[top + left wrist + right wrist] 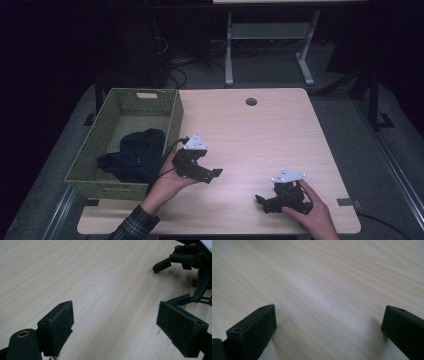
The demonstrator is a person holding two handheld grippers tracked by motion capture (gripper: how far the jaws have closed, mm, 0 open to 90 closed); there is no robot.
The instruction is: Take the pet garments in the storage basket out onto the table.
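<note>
While both jaws gape empty over the pale wooden counter, the left gripper sits beside the green woven basket holding seemingly dark cloth; the right gripper faces it.

Basket: I see it on the counter's left edge, left of frame centre in the high view.
Cloth: lies inside the basket, in its near half, toward its right wall.
Left claw: I hold it just right of the basket's near corner, above the counter, jaws apart.
Right claw: lower right of the frame, near the counter's front edge, well apart from the basket, jaws apart.
Hole: at the counter's far edge, upper middle.
</note>
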